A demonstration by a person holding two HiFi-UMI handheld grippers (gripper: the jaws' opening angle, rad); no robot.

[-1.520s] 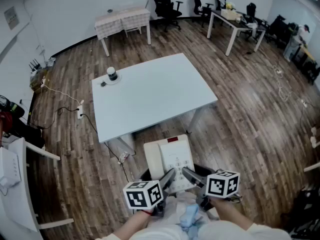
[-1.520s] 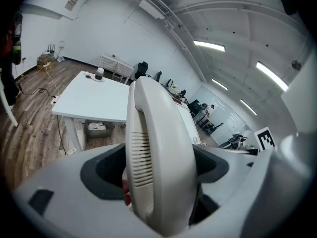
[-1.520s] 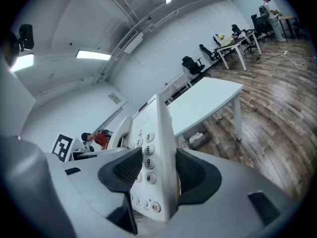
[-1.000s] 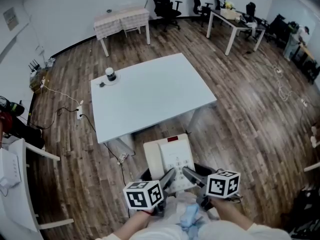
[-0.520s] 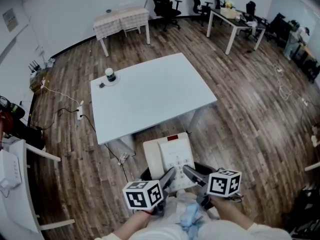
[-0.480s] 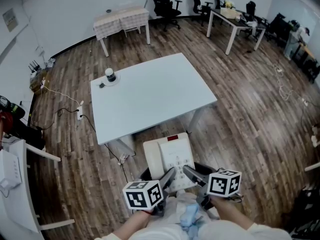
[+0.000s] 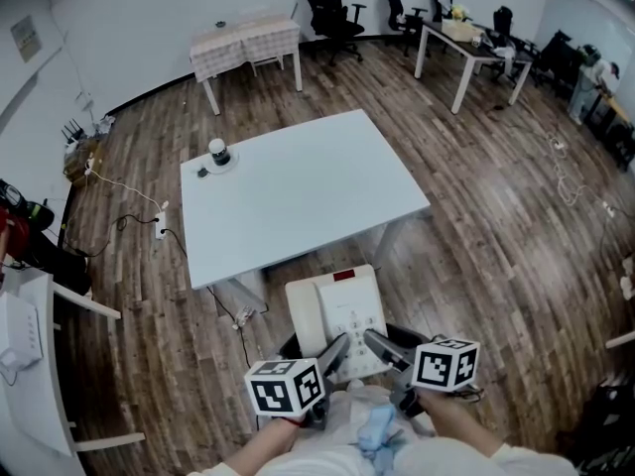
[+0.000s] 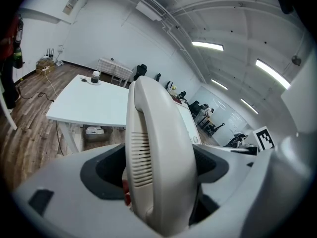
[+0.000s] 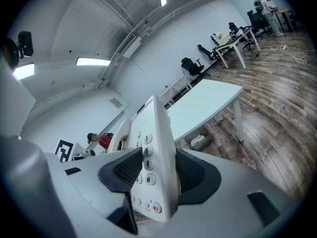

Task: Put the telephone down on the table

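**A:** Telephone (image 7: pixel 335 313) first. Where is it sitting?

**B:** It is hanging in the air, low in the head view and close to the person's body, over the wooden floor (image 7: pixel 496 216). It is lying short of the near edge of the white worktop (image 7: pixel 308 191) and is not touching it.

**A:** What is carrying it?

**B:** Both grippers are. The left gripper (image 7: pixel 334 349) is pinching the handset side. In the left gripper view the cream handset (image 8: pixel 158 148) is standing upright between the two dark pads (image 8: pixel 109 170) and filling the gap. The right gripper (image 7: pixel 375 344) is clamping the keypad side. Its jaws are pressing on the casing's edge from front and back, and the keys (image 9: pixel 144 152) marked 3, 6, 9 and # are showing beside one pad.

**A:** Is anything sitting on the worktop?

**B:** A small dark jar (image 7: pixel 219 151) with a pale lid is standing near the far left corner, and a tiny dark item (image 7: pixel 203 168) is lying just beside it.

**A:** And farther off?

**B:** Black office chairs (image 7: pixel 327 3) and a white desk (image 7: pixel 461 38) are standing by the far wall, well apart from the worktop.
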